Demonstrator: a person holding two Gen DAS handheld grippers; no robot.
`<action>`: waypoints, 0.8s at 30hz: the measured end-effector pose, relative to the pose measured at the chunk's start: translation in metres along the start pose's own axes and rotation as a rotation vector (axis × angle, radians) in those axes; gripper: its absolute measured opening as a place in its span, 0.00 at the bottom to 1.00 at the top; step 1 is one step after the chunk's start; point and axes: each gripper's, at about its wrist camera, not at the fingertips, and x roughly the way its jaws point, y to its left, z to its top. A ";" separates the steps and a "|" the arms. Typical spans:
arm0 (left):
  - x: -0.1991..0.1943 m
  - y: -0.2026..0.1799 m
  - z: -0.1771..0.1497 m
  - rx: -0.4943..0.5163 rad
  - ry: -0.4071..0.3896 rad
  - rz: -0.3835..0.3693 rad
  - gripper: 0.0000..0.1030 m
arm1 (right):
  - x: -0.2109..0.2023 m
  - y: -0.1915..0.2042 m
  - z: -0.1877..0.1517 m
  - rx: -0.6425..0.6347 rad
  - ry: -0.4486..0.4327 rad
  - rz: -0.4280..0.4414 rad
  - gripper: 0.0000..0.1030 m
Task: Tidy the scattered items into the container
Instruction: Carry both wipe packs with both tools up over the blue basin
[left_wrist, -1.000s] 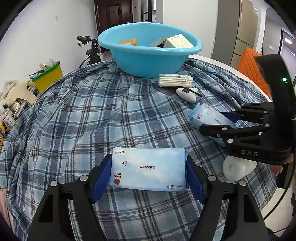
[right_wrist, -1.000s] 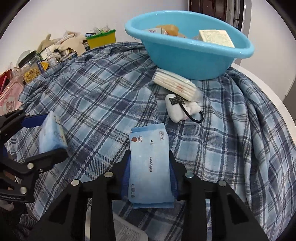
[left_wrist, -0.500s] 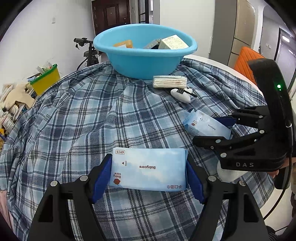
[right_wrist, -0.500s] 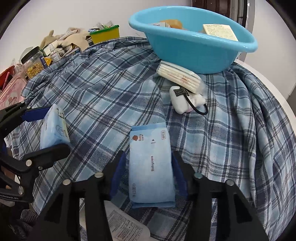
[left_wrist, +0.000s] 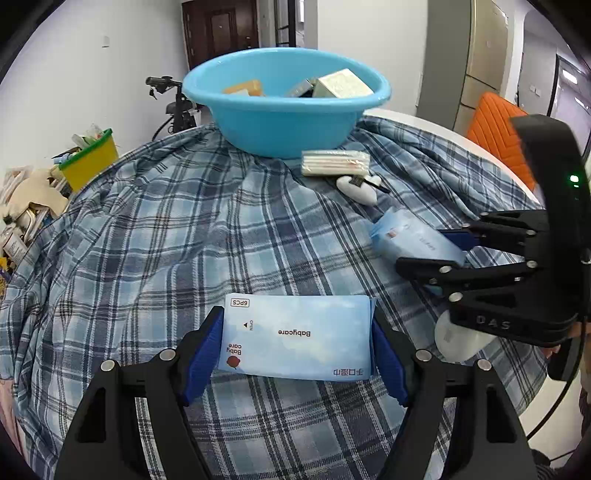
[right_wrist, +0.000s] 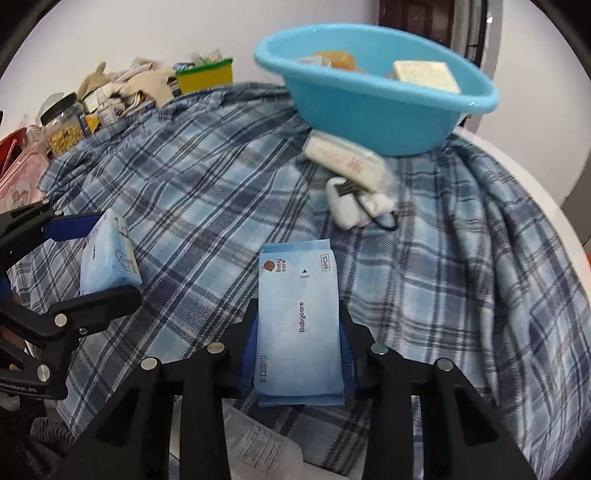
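In the left wrist view, our left gripper (left_wrist: 297, 347) is clamped on the long ends of a blue wipes pack (left_wrist: 295, 338), just as it was a second ago, with no shift in the hold; the pack sits above the plaid cloth (left_wrist: 166, 229) that covers the table; far ahead the blue basin (left_wrist: 284, 110) already holds a few boxes; a white packet (left_wrist: 334, 163) and a small white pouch (left_wrist: 360, 186) lie just in front of it; at the right, our right gripper (left_wrist: 448, 251) has a second wipes pack (left_wrist: 413, 236) between its fingers.

In the right wrist view, that second pack (right_wrist: 299, 325) stands lengthwise between the blue pads; the jaws have just been closing after a brief loosening half a second back, and they now press its narrow sides again; the basin (right_wrist: 373, 122) has slid a little to the right in this view; the left gripper (right_wrist: 99, 258) shows at the left edge with its own pack.

We judge the regrip gave a firmer hold, so both packs look ready to be carried to the far basin; the packet and pouch remain to be collected.
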 end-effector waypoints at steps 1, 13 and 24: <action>-0.002 0.000 0.000 -0.004 -0.013 0.010 0.74 | -0.004 -0.002 0.000 0.005 -0.017 -0.011 0.35; -0.029 0.006 -0.001 -0.094 -0.242 0.076 0.74 | -0.076 -0.006 -0.019 0.113 -0.361 -0.244 0.35; -0.056 0.004 -0.016 -0.071 -0.526 0.130 0.74 | -0.097 -0.005 -0.038 0.174 -0.513 -0.360 0.35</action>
